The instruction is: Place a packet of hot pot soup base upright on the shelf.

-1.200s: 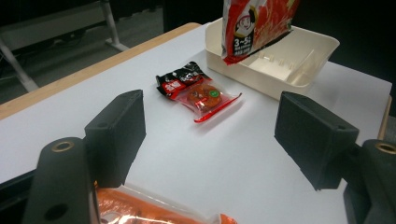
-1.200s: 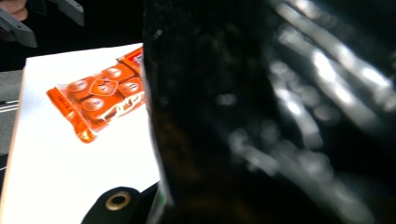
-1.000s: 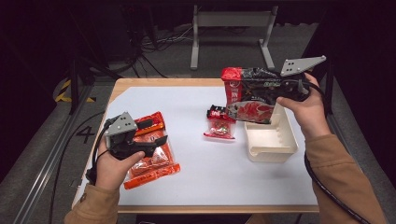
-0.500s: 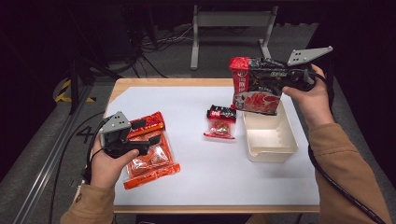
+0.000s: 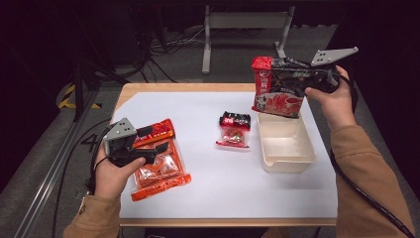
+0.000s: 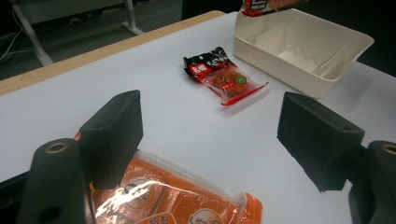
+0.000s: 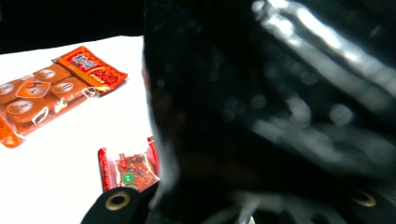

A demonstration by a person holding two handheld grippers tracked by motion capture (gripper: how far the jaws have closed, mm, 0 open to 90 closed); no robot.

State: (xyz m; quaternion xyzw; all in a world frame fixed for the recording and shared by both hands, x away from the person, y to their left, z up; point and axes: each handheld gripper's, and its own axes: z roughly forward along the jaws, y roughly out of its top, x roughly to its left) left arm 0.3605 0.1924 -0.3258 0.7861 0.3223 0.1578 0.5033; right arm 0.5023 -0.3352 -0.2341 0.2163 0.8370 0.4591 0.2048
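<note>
Right gripper is clamped on a red and black noodle packet, holding it upright in the air above the far end of the cream tray, the packet's lower edge just over the tray's far rim. From the right gripper view the packet's glossy black wrapper sits pressed right up against the camera. Over at the near left of the white-topped table, the left gripper rests low over an orange snack pack, its jaws spread wide with nothing pinched between them; in the left gripper view the orange pack lies beneath and just ahead of the jaws, closer to the one on the left of that view. A second, smaller orange-red sachet lies touching the far edge of that pack. Between the two hands, a small red and black snack bag lies flat on the table, just beside the tray's left wall and well apart from either gripper.
</note>
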